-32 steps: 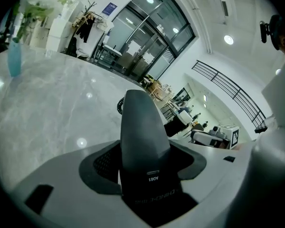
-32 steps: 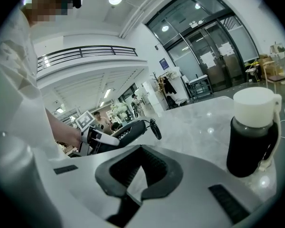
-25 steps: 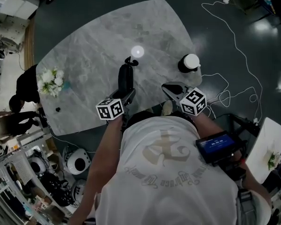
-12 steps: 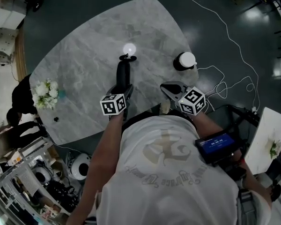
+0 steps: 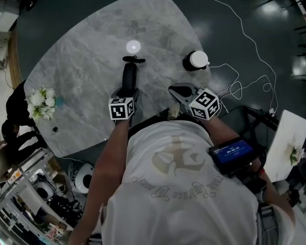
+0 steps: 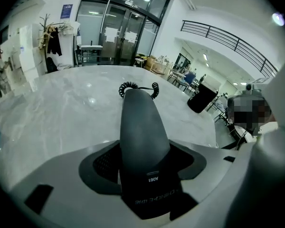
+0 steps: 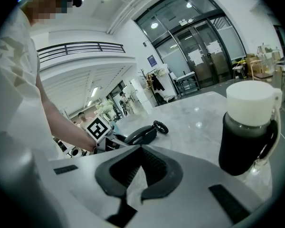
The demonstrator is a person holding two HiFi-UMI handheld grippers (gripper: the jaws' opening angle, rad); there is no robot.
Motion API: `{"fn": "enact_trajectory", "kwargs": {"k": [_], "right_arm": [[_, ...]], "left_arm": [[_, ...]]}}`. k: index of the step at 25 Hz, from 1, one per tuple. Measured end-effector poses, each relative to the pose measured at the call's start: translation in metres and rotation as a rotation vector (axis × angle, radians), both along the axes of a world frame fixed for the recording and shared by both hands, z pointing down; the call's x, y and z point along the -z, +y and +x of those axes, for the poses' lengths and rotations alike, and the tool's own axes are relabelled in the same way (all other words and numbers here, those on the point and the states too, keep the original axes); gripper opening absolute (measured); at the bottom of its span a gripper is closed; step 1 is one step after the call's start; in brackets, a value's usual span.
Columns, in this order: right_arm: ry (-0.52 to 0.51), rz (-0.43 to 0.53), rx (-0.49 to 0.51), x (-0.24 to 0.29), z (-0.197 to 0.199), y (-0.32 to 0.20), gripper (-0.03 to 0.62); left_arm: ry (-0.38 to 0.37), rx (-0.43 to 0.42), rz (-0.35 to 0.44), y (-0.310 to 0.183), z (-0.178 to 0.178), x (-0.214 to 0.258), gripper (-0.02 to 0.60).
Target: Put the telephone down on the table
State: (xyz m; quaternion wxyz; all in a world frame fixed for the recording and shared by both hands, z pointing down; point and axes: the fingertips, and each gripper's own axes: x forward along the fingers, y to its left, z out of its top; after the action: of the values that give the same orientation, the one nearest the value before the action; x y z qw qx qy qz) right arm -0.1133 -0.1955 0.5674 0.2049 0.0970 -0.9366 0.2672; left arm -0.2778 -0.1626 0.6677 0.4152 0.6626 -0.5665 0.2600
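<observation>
My left gripper [image 5: 126, 95] is clamped on the telephone [image 5: 128, 75], which sits mid-frame, low over the marble table [image 5: 81, 55]. It is possibly touching, but I can't be sure from here. My right gripper [image 5: 177, 92] is closed and empty. I judge this the set-down. Next I'd settle it flat, then release the jaws.

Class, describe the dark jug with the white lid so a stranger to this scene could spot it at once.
Find the grey marble table. Near its right edge, just beyond the right gripper, stands the jug. Its dark body and white lid set it apart from the long black telephone handset to its left.
</observation>
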Motion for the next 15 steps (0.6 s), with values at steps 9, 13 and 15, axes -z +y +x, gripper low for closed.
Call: {"fn": "enact_trajectory", "kwargs": {"k": [9, 13, 15], "right_arm": [[0.013, -0.008, 0.004, -0.001, 0.003, 0.002, 0.015], [0.017, -0.008, 0.001, -0.001, 0.007, 0.002, 0.015], [0.023, -0.003, -0.007, -0.002, 0.013, 0.001, 0.017]], "left_arm": [[-0.084, -0.033, -0.024, 0.006, 0.003, -0.008, 0.295], [-0.111, -0.048, -0.040, 0.008, 0.006, -0.011, 0.301], [-0.111, -0.057, -0.044, 0.009, 0.012, -0.016, 0.302]]}}
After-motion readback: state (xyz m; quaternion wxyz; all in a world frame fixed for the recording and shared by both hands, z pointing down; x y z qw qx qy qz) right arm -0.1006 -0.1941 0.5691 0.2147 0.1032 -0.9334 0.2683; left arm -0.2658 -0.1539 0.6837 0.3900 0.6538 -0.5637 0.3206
